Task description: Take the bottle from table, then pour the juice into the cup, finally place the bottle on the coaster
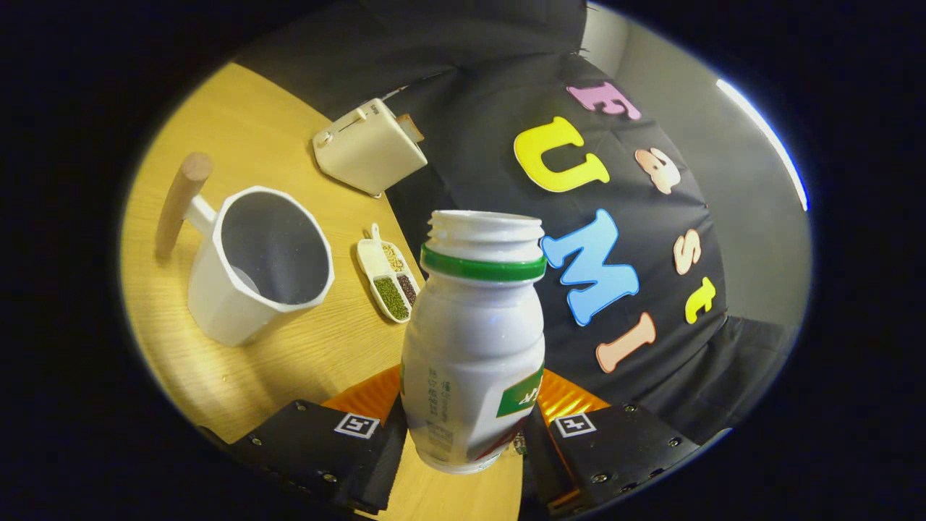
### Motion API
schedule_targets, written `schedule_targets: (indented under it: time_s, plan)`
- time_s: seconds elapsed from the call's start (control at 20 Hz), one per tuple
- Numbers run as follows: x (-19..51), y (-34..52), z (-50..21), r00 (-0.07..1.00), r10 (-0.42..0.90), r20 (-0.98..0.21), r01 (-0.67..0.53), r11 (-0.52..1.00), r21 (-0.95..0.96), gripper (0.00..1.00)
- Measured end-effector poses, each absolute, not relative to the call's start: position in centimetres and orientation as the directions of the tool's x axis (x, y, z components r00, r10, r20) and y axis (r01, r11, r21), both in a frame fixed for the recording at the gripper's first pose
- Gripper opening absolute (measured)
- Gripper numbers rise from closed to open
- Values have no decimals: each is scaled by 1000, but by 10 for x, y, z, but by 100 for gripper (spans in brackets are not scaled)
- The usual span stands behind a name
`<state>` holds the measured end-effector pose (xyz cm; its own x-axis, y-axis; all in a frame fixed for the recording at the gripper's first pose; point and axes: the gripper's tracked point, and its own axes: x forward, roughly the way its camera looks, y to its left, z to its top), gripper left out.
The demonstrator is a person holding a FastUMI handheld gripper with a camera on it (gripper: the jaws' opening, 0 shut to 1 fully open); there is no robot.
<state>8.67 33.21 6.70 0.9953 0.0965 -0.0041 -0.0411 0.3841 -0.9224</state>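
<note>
A white bottle with a green neck ring and no cap stands between my fingers, and my gripper is shut on its lower body. The bottle is lifted off the wooden table and the whole view is tilted. A white cup with a wooden handle sits on the table beyond my fingers, apart from the bottle, its mouth showing a grey inside. An orange coaster lies on the table just under the bottle, partly hidden by the bottle and my fingers.
A small white divided dish with seeds lies between the cup and the bottle. A white toaster-like box stands farther off at the table's edge. The table ends right behind the bottle, with the booth's cloth wall beyond.
</note>
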Motion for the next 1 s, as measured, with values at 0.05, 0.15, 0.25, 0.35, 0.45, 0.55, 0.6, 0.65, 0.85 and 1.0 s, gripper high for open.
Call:
schedule_targets:
  time_s: [0.05, 0.15, 0.25, 0.35, 0.45, 0.55, 0.6, 0.65, 0.85, 1.0]
  plan:
    - [87, 333, 69, 996, 93, 8, -26, 353, -935, 73]
    - [86, 333, 68, 996, 89, 18, -10, 310, -951, 73]
    - [88, 334, 66, 996, 89, 17, -10, 290, -957, 73]
    - [89, 333, 67, 996, 83, 18, -5, 270, -963, 73]
    - [89, 333, 66, 997, 76, 16, -4, 253, -967, 73]
    - [90, 331, 65, 998, 69, 14, -2, 234, -972, 73]
    - [93, 330, 64, 998, 65, 15, 0, 222, -975, 73]
    - [94, 330, 66, 998, 62, 18, 5, 208, -978, 73]
    - [95, 330, 68, 997, 62, 34, 26, 135, -990, 73]
    - [94, 331, 70, 997, 63, 44, 37, 99, -994, 73]
